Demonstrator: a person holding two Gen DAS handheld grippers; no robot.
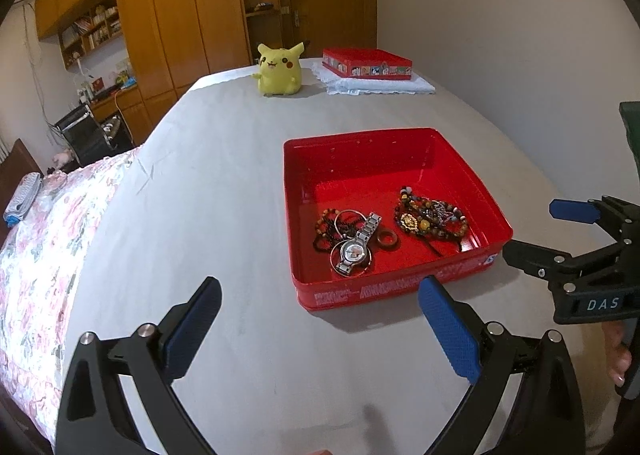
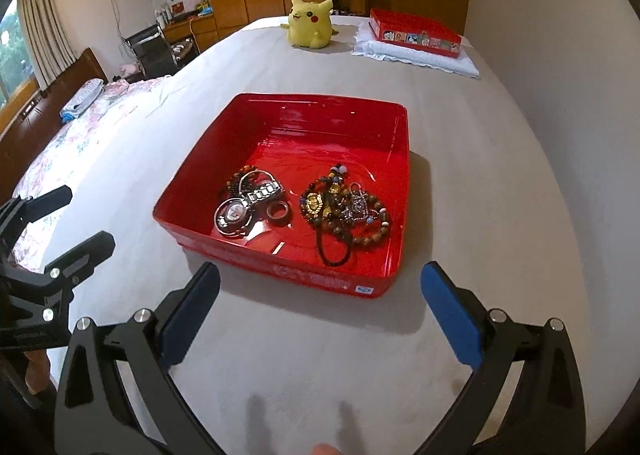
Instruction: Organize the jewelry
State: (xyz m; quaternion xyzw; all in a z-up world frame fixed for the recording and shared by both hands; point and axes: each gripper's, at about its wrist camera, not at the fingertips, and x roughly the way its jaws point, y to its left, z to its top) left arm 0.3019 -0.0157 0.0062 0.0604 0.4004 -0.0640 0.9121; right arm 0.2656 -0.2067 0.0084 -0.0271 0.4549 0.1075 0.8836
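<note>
An open red tin box [image 1: 360, 147] [image 2: 400, 175] sits on the grey bed sheet. Inside lie a silver watch [image 1: 354, 251] [image 2: 236, 213], a brown ring [image 1: 387, 240] [image 2: 278, 211], dark bead chains [image 1: 326, 229] and a heap of beaded bracelets with a gold pendant [image 1: 430, 217] [image 2: 348, 215]. My left gripper [image 1: 320, 327] is open and empty, just in front of the box. My right gripper [image 2: 320, 319] is open and empty, also in front of the box; it shows in the left wrist view [image 1: 536, 231] at the right.
A yellow Pikachu plush [image 1: 278, 69] [image 2: 310, 23] and a red box lid [image 1: 366, 63] [image 2: 414, 33] on a white folded cloth [image 1: 380, 86] sit at the far end of the bed. A floral blanket [image 1: 44, 235] covers the left side. A wall runs along the right.
</note>
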